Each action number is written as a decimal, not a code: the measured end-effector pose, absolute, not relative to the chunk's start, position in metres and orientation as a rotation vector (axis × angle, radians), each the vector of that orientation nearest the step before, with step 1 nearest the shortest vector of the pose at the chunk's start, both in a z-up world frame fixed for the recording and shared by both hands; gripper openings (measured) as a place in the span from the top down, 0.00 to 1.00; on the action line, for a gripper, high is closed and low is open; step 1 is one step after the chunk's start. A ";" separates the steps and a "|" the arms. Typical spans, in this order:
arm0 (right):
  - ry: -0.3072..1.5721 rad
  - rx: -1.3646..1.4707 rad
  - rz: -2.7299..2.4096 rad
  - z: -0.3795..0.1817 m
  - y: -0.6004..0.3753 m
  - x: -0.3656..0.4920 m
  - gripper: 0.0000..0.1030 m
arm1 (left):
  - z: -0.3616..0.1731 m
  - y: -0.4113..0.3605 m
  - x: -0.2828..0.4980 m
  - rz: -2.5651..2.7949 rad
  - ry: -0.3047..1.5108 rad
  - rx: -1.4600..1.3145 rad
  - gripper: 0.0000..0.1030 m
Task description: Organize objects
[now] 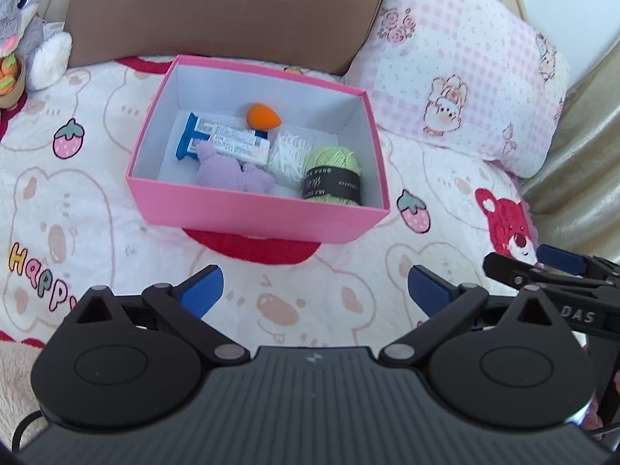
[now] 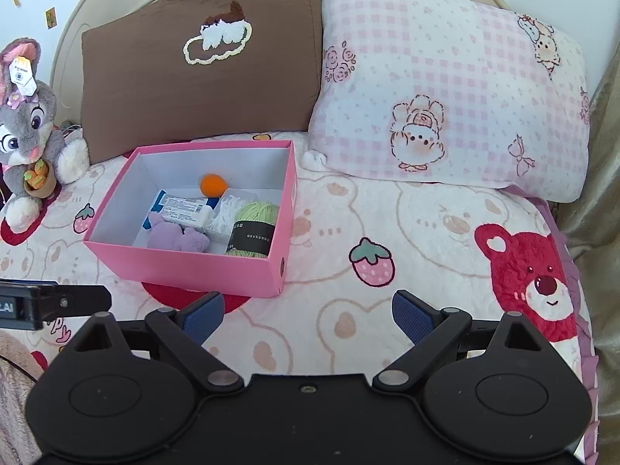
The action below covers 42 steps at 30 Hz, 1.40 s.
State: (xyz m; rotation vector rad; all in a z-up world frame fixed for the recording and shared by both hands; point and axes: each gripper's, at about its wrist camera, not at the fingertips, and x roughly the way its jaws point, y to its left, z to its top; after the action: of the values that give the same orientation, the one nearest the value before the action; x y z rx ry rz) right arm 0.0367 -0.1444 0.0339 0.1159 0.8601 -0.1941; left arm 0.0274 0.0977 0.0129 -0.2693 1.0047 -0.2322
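Bear-print bedding [image 2: 407, 232] fills both views; left of centre, the pink box [image 2: 186, 271] holds green yarn [image 2: 254, 228], a purple plush [image 2: 174, 238] and an orange sponge [image 2: 212, 185]. Left gripper [image 1: 316, 292] and right gripper [image 2: 308, 316] are spread, empty.

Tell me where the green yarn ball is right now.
The green yarn ball lies inside the pink box, in its near right corner, beside the white cotton swabs and right of the purple plush.

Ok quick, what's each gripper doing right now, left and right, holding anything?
Left gripper: open, holding nothing, over the blanket in front of the pink box.
Right gripper: open, holding nothing, also short of the box.
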 end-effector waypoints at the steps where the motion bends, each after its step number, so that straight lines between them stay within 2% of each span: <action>1: 0.860 0.117 -0.195 0.035 -0.144 0.036 0.07 | 0.011 0.097 0.028 -0.225 1.022 -0.264 0.00; 42: 0.891 0.123 -0.262 0.038 -0.164 0.011 0.07 | 0.004 0.080 0.018 -0.105 1.077 -0.128 0.00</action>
State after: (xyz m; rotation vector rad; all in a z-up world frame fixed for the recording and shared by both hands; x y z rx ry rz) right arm 0.0111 -0.1644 0.0376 0.1230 0.8915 -0.2624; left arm 0.0183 0.0799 0.0037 -0.1276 1.0769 -0.1051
